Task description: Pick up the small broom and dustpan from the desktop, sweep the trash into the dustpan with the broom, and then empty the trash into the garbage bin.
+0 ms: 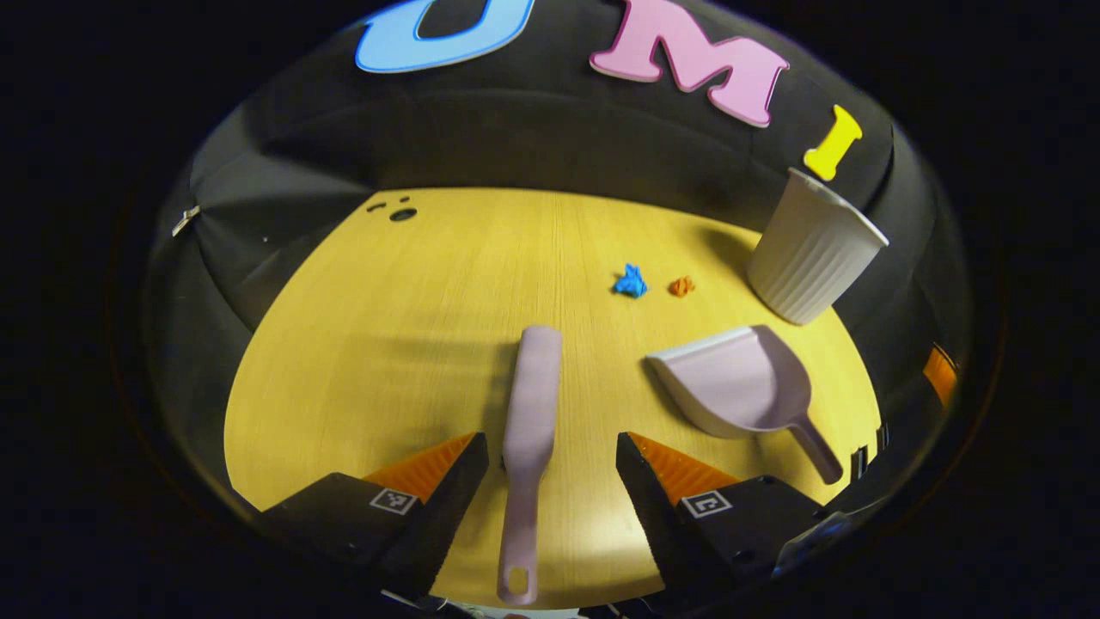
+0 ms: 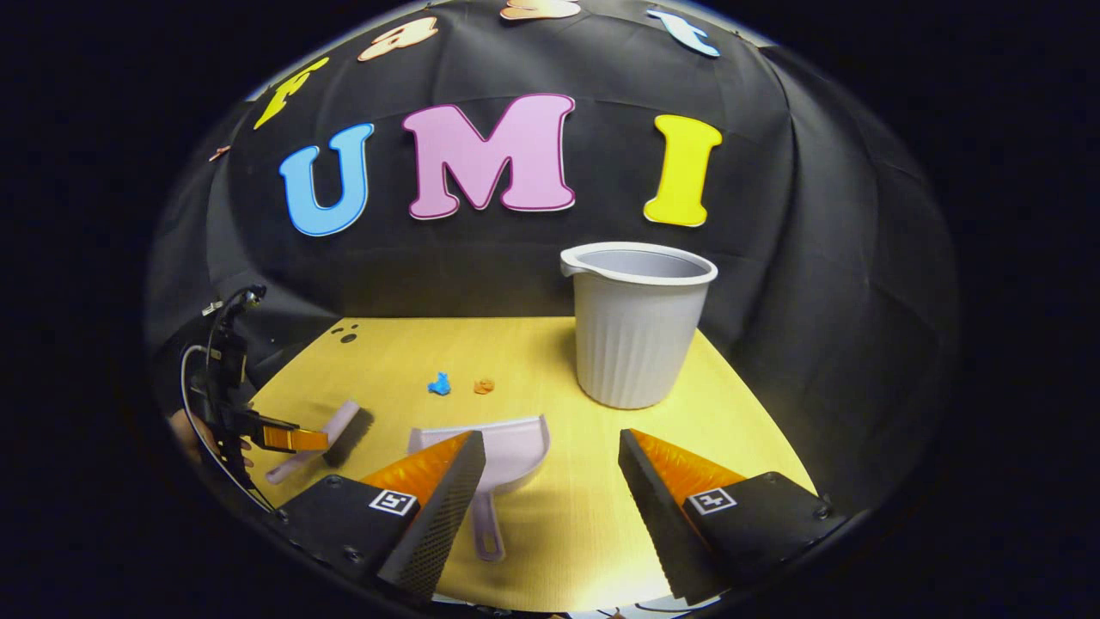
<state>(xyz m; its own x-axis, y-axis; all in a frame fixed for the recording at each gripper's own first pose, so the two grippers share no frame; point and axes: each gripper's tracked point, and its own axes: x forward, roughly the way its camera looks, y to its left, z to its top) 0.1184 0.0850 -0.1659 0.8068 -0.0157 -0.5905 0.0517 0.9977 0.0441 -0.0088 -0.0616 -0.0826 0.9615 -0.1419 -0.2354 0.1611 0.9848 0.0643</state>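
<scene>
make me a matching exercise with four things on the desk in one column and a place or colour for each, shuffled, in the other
Things:
1. broom
2. dustpan
3. garbage bin
4. paper scrap nearest the other scrap

Places or colours:
A. blue, crumpled, out on the open desk
B. standing upright by the booth wall
C. lying between the open fingers of the left hand-held gripper
D. lying flat just ahead of the right hand-held gripper, handle toward it

Pairs: 1-C, 2-D, 3-B, 4-A

A recording booth: black cloth wall [image 2: 816, 258] behind a wooden desktop [image 2: 550, 361].
</scene>
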